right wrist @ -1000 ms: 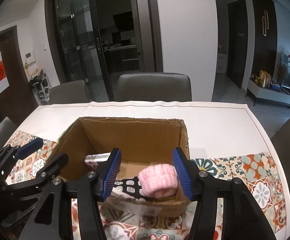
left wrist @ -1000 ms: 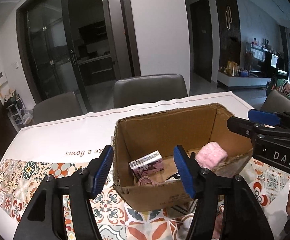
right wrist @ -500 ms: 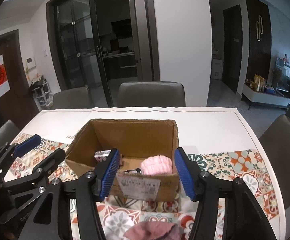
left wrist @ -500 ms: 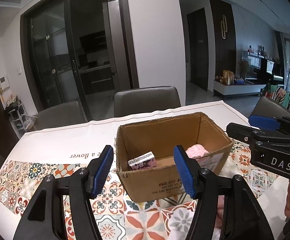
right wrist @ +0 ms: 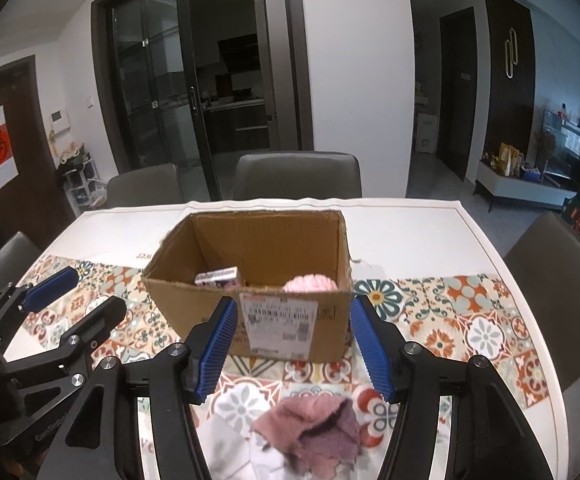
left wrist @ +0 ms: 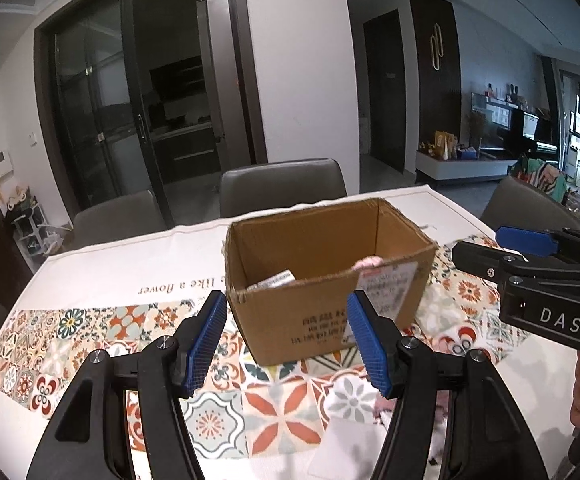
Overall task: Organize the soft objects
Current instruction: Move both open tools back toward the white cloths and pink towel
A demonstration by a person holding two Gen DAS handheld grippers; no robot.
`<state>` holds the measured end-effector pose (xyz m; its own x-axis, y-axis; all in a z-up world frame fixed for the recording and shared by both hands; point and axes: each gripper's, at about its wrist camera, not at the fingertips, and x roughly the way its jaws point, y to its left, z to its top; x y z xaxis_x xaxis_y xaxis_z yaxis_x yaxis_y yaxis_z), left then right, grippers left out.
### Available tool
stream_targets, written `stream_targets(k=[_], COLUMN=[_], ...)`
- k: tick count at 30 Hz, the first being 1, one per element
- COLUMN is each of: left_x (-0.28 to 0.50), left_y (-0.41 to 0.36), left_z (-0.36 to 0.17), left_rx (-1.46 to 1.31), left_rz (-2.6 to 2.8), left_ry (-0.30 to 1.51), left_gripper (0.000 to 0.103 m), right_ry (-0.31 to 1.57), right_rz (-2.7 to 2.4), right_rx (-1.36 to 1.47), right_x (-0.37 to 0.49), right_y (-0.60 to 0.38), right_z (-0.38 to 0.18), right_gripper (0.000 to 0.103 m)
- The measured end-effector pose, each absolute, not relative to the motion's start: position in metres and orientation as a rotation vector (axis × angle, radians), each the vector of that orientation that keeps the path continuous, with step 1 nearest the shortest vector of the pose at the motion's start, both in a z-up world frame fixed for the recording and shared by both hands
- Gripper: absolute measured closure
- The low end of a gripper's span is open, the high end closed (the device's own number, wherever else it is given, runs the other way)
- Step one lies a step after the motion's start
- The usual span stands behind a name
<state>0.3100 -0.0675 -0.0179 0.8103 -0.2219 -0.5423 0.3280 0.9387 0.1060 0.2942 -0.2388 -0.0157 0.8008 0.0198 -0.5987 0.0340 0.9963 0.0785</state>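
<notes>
Nearest me, low in the right wrist frame, the crumpled pink cloth [right wrist: 314, 420] lies on the patterned tablecloth [right wrist: 470, 320], just below and between the tips of my right gripper [right wrist: 294, 344]. It is a loose heap; I can't give it a clear long axis, though it spreads a little wider left to right, with a ragged edge trailing toward the lower right. Those jaws stand partly apart and hold nothing. My left gripper [left wrist: 285, 344] is likewise partly open and empty.

The risk I see: if I close on the heap's top fold only, the cloth may slip or drag out across the table. A white sheet [right wrist: 229, 440] lies under its left edge, and a low pinch could catch that too.

Beyond the fingertips, mid frame, sits the open cardboard box [right wrist: 290, 320]. A fluffy pink item [right wrist: 310, 283] rests at its right inside, a small printed pack [right wrist: 217, 278] at its left. A trailing cloth could snag the box's near rim and shove it.
</notes>
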Motion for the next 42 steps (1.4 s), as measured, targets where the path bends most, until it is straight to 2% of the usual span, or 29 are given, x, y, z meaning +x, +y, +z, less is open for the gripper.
stream_targets(k=[13,42], left_x=[0.286,0.256], left_y=[-0.063,-0.049], left_z=[-0.04,-0.13], left_rx=[0.222,0.29], left_rz=[-0.345,-0.484], left_ry=[0.629,0.818], left_gripper=[0.041,0.041], right_ry=[0.726,1.003], right_rz=[-0.02,-0.007], right_rx=[0.117,0.193], right_x=[0.264,0.238], right_y=[-0.234,-0.205], right_z=[-0.041,-0.133], right_gripper=[0.043,0.043])
